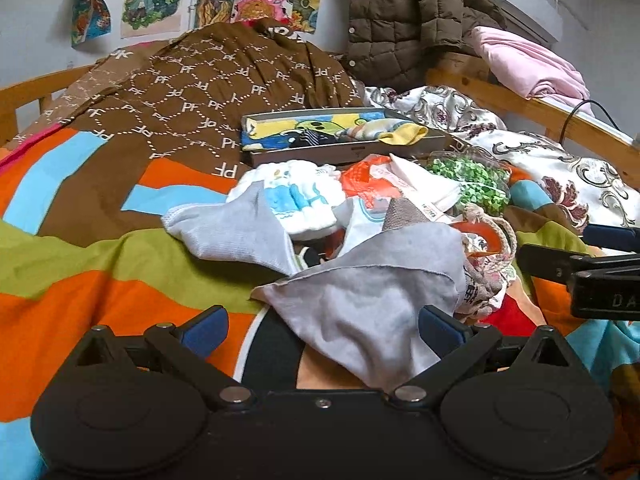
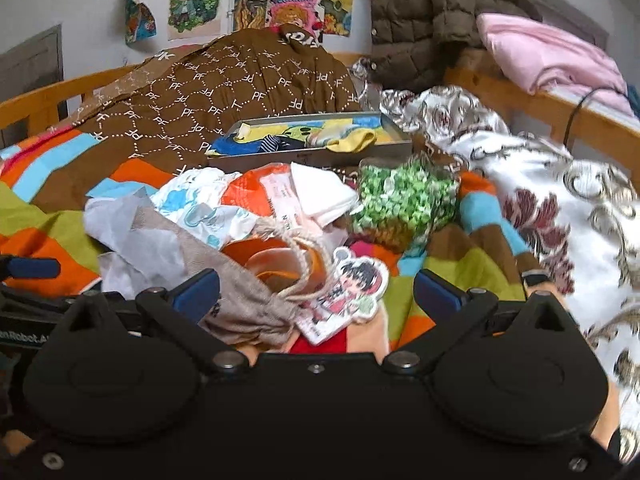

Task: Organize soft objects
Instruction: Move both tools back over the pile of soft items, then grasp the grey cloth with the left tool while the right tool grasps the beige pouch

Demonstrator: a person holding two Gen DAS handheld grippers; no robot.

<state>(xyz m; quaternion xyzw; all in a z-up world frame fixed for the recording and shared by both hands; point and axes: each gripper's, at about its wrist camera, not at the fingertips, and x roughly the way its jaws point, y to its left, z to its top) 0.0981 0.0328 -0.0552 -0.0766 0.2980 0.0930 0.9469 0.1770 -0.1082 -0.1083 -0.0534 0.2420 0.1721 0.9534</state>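
Sorting the small soft things is the job, and it looks like the picking-up part: a heap of socks and cloths lies on the bed [image 1: 72,280], w/ a flat grey box [image 1: 344,152] past it that already has a yellow sock [image 1: 404,134] and some bright cloths inside.

Left gripper [image 1: 320,326] has its jaws wide. A grey cloth [image 1: 360,304] lies right between them, touching nothing that I can see. Just past the jaws sits a grey-and-white sock [image 1: 236,232], then a white sock w/ blue pictures [image 1: 300,196].

Right gripper [image 2: 316,292] has its jaws wide too, holding nothing. Between them lie a brown-grey sock [image 2: 240,300], a rope loop [image 2: 296,264] and a cartoon tag [image 2: 348,292]. Further ahead, a bit to the right, is a green spotty bundle [image 2: 404,200].

Next move, I think: the left jaws need to go down a bit and squeeze the grey cloth, then lift it over the heap to the box. Pinch only one piece, bc the things lie on top of each other and two could come up together.

In the way: the heap itself sits between jaws and box. The rope loop could snag the right jaws. The two grippers are near each other, so they could bump.

Around: a brown PF blanket [image 1: 208,92] behind the box, a shiny flowery cover [image 2: 560,208] on the right, a puffy brown coat [image 1: 412,12] and pink bedding [image 1: 528,64] at the back.
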